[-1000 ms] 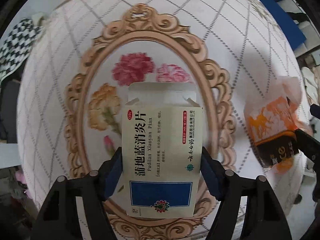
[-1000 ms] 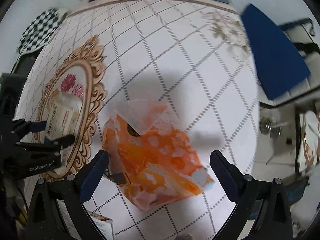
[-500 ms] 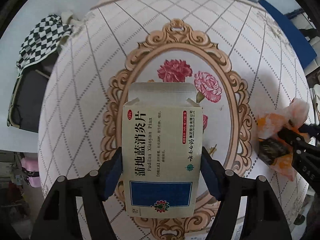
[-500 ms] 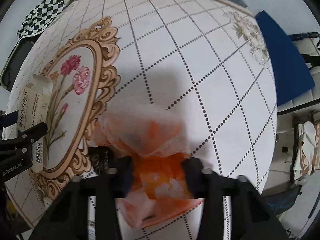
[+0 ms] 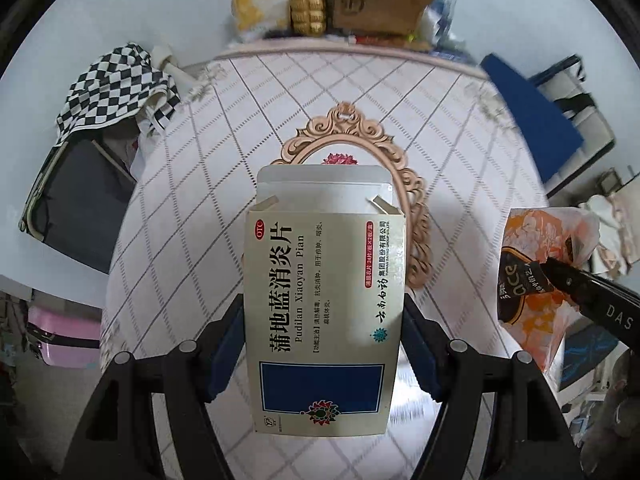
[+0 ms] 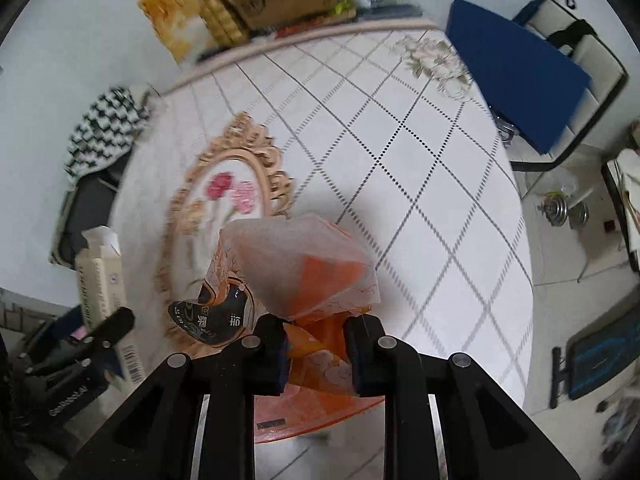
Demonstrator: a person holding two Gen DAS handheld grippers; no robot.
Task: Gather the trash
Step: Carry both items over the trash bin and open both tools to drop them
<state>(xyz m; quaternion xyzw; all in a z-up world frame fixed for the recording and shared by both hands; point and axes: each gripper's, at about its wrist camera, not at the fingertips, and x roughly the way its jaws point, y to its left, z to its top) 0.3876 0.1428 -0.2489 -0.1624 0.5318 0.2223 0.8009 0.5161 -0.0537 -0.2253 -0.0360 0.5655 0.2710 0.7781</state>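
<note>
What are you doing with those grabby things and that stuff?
A person is picking up trash with two handheld grippers. The left gripper is squeezing an opened medicine box, and the right gripper is pinching an orange wrapper. Both pieces are held up off the round table with the flowery cloth. Neither has been dropped anywhere yet.

Home – floral tablecloth [image 6: 420,184], dumbbell [image 6: 562,210], chair [image 6: 576,56].
</note>
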